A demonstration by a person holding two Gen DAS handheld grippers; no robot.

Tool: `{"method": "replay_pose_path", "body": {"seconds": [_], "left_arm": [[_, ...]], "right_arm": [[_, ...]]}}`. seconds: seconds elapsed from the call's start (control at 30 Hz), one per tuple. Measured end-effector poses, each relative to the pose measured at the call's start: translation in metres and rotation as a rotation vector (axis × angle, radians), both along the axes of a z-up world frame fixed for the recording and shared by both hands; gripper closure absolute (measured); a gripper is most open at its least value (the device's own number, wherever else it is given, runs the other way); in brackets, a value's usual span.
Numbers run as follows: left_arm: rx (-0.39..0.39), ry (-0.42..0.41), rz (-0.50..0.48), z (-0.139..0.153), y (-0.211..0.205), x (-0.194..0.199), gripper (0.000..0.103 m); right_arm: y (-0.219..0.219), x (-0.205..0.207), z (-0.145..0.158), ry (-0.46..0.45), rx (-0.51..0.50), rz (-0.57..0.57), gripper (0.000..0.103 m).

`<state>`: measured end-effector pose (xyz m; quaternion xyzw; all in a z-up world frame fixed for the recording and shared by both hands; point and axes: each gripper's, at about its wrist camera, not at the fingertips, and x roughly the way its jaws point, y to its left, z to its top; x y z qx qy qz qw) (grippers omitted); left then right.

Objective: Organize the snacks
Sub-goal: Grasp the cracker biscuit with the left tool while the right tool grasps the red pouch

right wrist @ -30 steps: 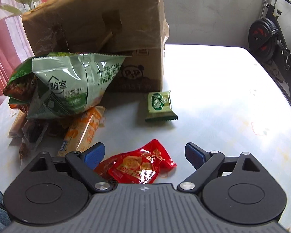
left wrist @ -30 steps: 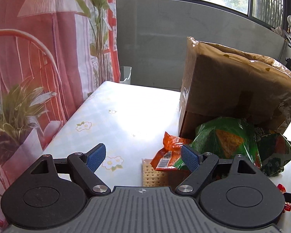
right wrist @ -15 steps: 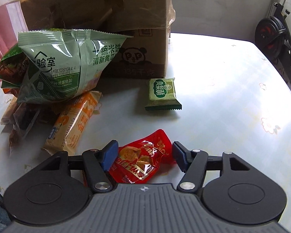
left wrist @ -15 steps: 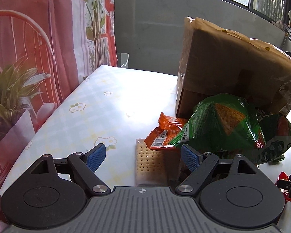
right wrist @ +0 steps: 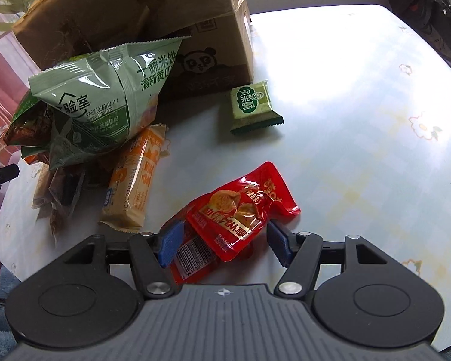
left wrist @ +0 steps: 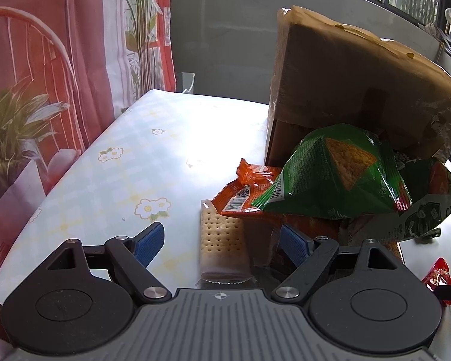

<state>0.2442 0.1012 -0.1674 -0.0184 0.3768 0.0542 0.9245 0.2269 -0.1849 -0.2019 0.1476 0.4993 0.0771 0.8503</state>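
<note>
While the right gripper point(right wrist: 222, 240) has just been closing, its blue pads press both sides of a red snack packet point(right wrist: 240, 210), lifted slightly off the table point(right wrist: 360, 156). Ahead lie a small green packet point(right wrist: 254, 106) and a tipped cardboard box point(right wrist: 129, 9). Jaws wide apart, the left gripper point(left wrist: 222, 242) hovers with a cracker pack point(left wrist: 221, 240) between them, untouched.

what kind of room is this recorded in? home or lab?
Most likely a home, a dining or living area. A table with a flower-print plastic cloth stands beside a red patterned curtain, an exercise bike sits in the corner, and snack packets spill from a cardboard box.
</note>
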Motion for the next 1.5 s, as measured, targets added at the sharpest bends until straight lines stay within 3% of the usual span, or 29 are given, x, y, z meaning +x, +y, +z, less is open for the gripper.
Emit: {"method": "replay_pose_path", "body": {"seconds": [0.33, 0.5, 0.7, 0.9, 1.03, 1.17, 1.5], "left_arm": [[0.000, 0.013, -0.004, -0.003, -0.003, -0.003, 0.017], [0.004, 0.014, -0.010, -0.004, -0.004, -0.004, 0.017], [0.003, 0.027, -0.009, -0.007, -0.005, -0.001, 0.017], [0.011, 0.021, -0.005, -0.007, -0.005, -0.002, 0.017], [0.007, 0.026, 0.015, -0.008, -0.002, -0.001, 0.017], [0.004, 0.034, 0.012, -0.010, -0.002, 0.001, 0.017], [0.001, 0.053, 0.008, -0.022, 0.005, 0.006, 0.018]], "right_arm": [[-0.003, 0.035, -0.002, -0.111, -0.038, 0.008, 0.039], [0.009, 0.039, -0.004, -0.126, -0.122, 0.020, 0.040], [0.011, 0.035, -0.005, -0.116, -0.138, -0.008, 0.040], [0.032, 0.047, -0.016, -0.146, -0.236, 0.024, 0.038], [0.041, 0.046, -0.021, -0.179, -0.296, 0.065, 0.043], [0.036, 0.032, -0.022, -0.203, -0.289, 0.078, 0.049], [0.016, 0.015, -0.016, -0.221, -0.196, 0.047, 0.052]]}}
